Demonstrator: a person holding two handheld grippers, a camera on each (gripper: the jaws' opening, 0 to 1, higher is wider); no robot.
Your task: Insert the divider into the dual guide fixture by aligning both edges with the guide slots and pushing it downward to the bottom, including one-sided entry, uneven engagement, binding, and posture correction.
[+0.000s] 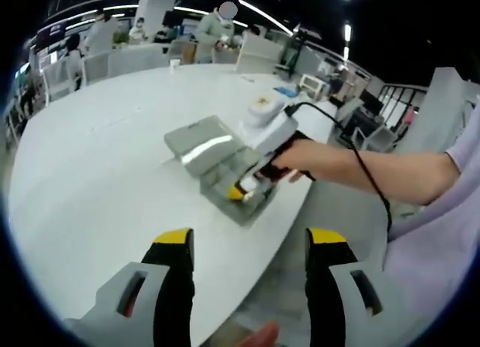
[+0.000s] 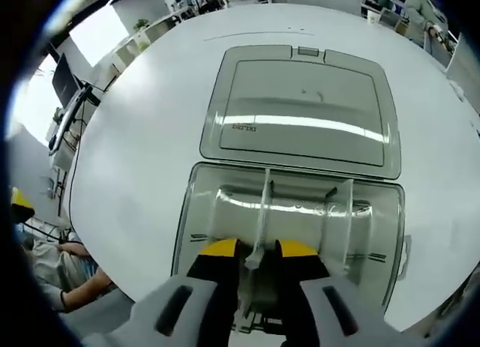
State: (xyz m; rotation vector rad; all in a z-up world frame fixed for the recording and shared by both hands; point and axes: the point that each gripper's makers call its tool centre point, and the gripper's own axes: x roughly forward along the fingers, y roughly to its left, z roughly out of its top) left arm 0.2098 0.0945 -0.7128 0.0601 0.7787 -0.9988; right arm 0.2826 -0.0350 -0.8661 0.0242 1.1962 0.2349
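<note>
Right gripper view looks down along the right gripper [image 2: 257,251], whose yellow-tipped black jaws are clamped on a thin translucent plastic divider [image 2: 262,212] standing on edge between them. That divider runs forward from the jaw tips into the clear rectangular plastic box [image 2: 375,219] just ahead, reaching toward the box's far wall. A second translucent divider [image 2: 339,212] stands in the same box to the right of the jaws. Beyond the box, hinged along its far edge, the clear flat lid [image 2: 300,107] lies open on the white round counter [image 2: 135,160].

Left gripper view shows the left gripper [image 1: 251,242] with its yellow-tipped jaws wide apart and holding nothing, hovering over the near part of the counter [image 1: 97,152]. Ahead of these jaws and a little to the right sits the box [image 1: 251,208] with its lid [image 1: 199,141] spread open beyond it. The right gripper [image 1: 241,189] comes in from the right, held in a person's hand [image 1: 304,158], its tips down in the box. A black cable [image 1: 367,174] trails from it past the forearm.
</note>
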